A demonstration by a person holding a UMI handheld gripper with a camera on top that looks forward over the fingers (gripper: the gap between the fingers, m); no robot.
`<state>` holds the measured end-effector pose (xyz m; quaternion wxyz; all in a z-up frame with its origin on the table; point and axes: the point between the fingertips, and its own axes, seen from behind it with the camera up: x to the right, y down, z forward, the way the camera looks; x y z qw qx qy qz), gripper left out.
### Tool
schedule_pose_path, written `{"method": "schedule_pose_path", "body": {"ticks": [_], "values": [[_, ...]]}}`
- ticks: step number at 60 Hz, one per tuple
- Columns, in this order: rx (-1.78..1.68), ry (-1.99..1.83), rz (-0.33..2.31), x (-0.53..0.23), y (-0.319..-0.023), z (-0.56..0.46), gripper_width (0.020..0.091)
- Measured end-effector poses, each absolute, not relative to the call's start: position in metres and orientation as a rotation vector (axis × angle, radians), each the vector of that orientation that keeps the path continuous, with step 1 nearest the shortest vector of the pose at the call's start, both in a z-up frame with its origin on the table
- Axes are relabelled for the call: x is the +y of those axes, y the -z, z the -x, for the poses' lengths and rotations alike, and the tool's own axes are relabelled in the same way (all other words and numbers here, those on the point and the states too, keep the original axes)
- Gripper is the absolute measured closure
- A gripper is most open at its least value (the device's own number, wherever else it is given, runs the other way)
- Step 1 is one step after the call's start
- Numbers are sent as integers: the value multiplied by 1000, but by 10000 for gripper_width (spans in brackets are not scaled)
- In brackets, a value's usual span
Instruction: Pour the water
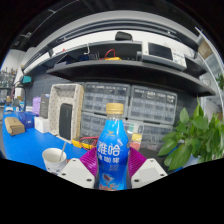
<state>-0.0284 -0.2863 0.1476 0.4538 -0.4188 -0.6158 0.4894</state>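
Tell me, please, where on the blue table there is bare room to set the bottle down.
The bottle stands between the gripper fingers. Bare blue table lies to its left, bordered by the small box and the white cup. The right side is crowded by the green plant.

Label text on the bottle

The blue plastic bottle with an orange cap carries a label with white Chinese characters (apparently "娃哈", the rest unreadable); no other text is legible.
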Motion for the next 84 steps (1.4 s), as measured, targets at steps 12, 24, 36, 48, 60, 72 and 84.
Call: {"method": "schedule_pose_path", "body": {"ticks": [12, 24, 36, 48, 60, 72, 84], "values": [[-1515, -1241, 1103, -286, -107, 29, 737], [-1447, -1294, 1144, -277, -107, 28, 699], [-1458, -1281, 1153, -277, -104, 26, 570], [-1472, -1239, 1249, -276, -92, 1, 279], [-1433, -1179, 1331, -262, -84, -42, 273], [-1394, -1185, 1413, -251, -89, -78, 274], [-1317, -1153, 1430, -223, -108, -102, 274]]}}
